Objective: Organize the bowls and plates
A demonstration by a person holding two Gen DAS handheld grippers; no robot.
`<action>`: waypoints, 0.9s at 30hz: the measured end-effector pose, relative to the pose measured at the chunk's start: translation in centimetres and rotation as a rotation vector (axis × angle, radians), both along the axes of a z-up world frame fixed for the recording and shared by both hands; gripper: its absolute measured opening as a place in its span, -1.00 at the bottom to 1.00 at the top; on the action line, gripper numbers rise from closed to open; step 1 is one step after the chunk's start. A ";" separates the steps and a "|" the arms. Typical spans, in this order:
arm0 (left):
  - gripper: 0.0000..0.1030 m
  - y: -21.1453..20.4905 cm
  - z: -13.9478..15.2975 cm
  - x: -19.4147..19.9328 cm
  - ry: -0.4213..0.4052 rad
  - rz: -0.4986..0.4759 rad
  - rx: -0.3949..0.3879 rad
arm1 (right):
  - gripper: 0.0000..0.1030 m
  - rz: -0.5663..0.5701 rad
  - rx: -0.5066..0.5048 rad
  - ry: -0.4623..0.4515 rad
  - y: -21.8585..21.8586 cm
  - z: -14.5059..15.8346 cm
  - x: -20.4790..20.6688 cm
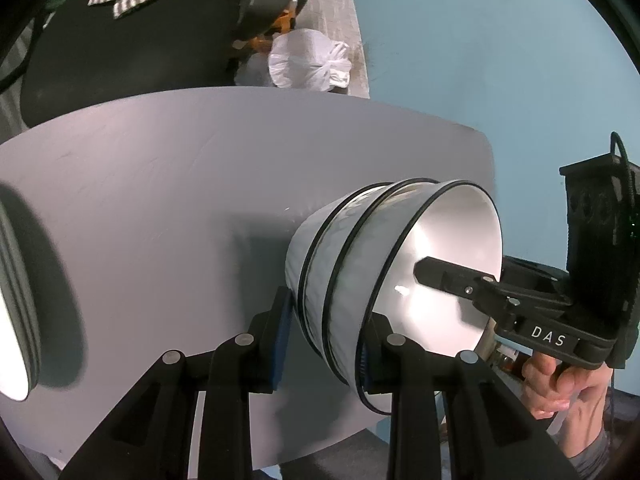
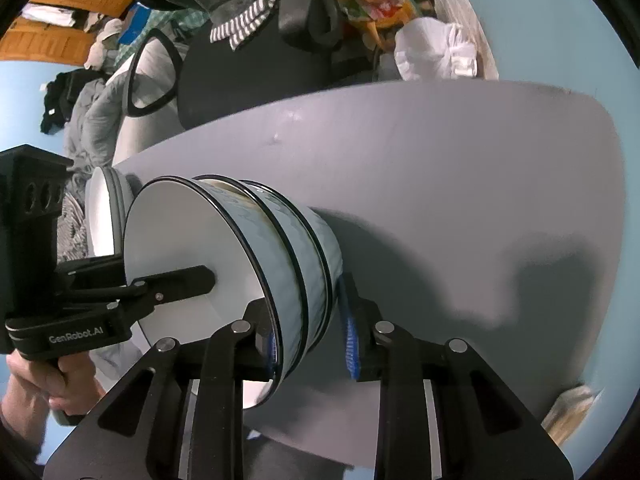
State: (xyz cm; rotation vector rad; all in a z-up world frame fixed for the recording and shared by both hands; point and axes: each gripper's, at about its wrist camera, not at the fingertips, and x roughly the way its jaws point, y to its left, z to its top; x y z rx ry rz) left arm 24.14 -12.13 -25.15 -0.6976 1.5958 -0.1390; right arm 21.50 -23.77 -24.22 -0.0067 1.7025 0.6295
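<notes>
- carrying the nested bowl stack (image 1: 360, 280) is the step in hand, judging by both grips; it sits over the grey table (image 1: 160, 184), well right of the plate stack (image 1: 16, 300) at the table's left edge.
- left gripper (image 1: 324, 336) is clamped across the bowl stack's wall, one finger inside, one outside.
- right gripper (image 2: 308, 340) pinches the same stack's opposite wall, narrowly parted.
- next likely calls for lowering both together, level, then easing the fingers apart.

blk grippers (image 1: 324, 344) | blue fingers (image 2: 351, 340) | silver screws | "DAS" label
</notes>
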 end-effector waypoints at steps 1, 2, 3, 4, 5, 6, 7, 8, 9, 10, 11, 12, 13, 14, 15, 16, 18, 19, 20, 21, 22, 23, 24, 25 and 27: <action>-0.47 0.2 0.1 -0.3 0.002 0.001 0.006 | -0.51 -0.004 0.003 0.008 0.2 -0.1 -0.2; -0.47 0.3 0.3 -0.5 0.003 -0.001 0.012 | -0.52 -0.003 0.005 0.011 0.3 -0.1 -0.4; -0.47 0.5 0.4 -0.8 0.002 -0.003 0.019 | -0.52 0.001 0.007 0.013 0.6 -0.1 -0.7; -0.47 0.8 0.6 -1.1 0.001 0.000 0.024 | -0.52 -0.002 0.009 0.017 0.9 -0.1 -0.9; -0.47 0.9 0.8 -1.4 0.000 -0.001 0.029 | -0.53 -0.004 0.012 0.021 1.2 0.0 -1.2; -0.47 1.3 1.0 -1.7 -0.003 0.004 0.033 | -0.53 0.000 0.014 0.022 1.5 0.0 -1.4; -0.47 1.5 1.2 -2.0 -0.005 0.005 0.037 | -0.53 0.000 0.016 0.024 1.7 0.1 -1.5; -0.47 1.8 1.4 -2.3 -0.007 0.007 0.039 | -0.54 0.009 0.016 0.026 2.2 0.1 -1.8; -0.47 2.1 1.5 -2.7 -0.009 0.014 0.040 | -0.54 0.018 0.014 0.026 2.5 0.2 -2.0; -0.47 2.5 1.7 -3.2 -0.011 0.023 0.040 | -0.54 0.022 0.012 0.026 3.0 0.3 -2.2; -0.47 2.7 1.8 -3.5 -0.012 0.027 0.040 | -0.54 0.028 0.011 0.024 3.3 0.3 -2.5; -0.47 3.1 2.0 -3.9 -0.013 0.034 0.040 | -0.55 0.036 0.011 0.021 3.7 0.4 -2.7; -0.47 3.5 2.1 -4.3 -0.014 0.043 0.039 | -0.55 0.041 0.011 0.021 4.1 0.5 -2.9; -0.47 3.9 2.2 -4.7 -0.014 0.048 0.039 | -0.55 0.049 0.011 0.020 4.7 0.5 -3.0; -0.46 4.4 2.3 -5.0 -0.015 0.060 0.038 | -0.55 0.056 0.010 0.019 5.0 0.5 -3.2; -0.46 4.9 2.4 -5.4 -0.014 0.069 0.037 | -0.55 0.061 0.010 0.018 5.4 0.6 -3.4; -0.46 5.6 2.7 -6.1 -0.015 0.085 0.033 | -0.55 0.077 0.008 0.012 6.5 0.9 -3.9; -0.46 6.1 2.9 -6.5 -0.018 0.091 0.035 | -0.55 0.080 0.009 0.011 6.9 0.9 -4.2; -0.46 6.5 3.1 -6.8 -0.021 0.095 0.038 | -0.55 0.088 0.010 0.009 7.6 1.0 -4.5; -0.46 7.0 3.4 -7.1 -0.025 0.099 0.043 | -0.55 0.095 0.011 0.007 8.0 1.1 -4.7; -0.46 7.5 3.7 -7.5 -0.030 0.100 0.047 | -0.55 0.099 0.012 0.004 8.4 1.2 -4.9; -0.46 7.8 3.8 -7.6 -0.034 0.103 0.049 | -0.56 0.105 0.012 0.003 8.9 1.4 -5.1; -0.46 8.2 4.0 -7.9 -0.038 0.109 0.051 | -0.56 0.108 0.013 0.001 9.4 1.5 -5.3; -0.46 8.6 4.3 -8.1 -0.041 0.115 0.052 | -0.56 0.110 0.014 -0.001 9.7 1.6 -5.4; -0.46 9.2 4.6 -8.3 -0.050 0.127 0.054 | -0.56 0.120 0.015 -0.006 10.6 1.9 -5.7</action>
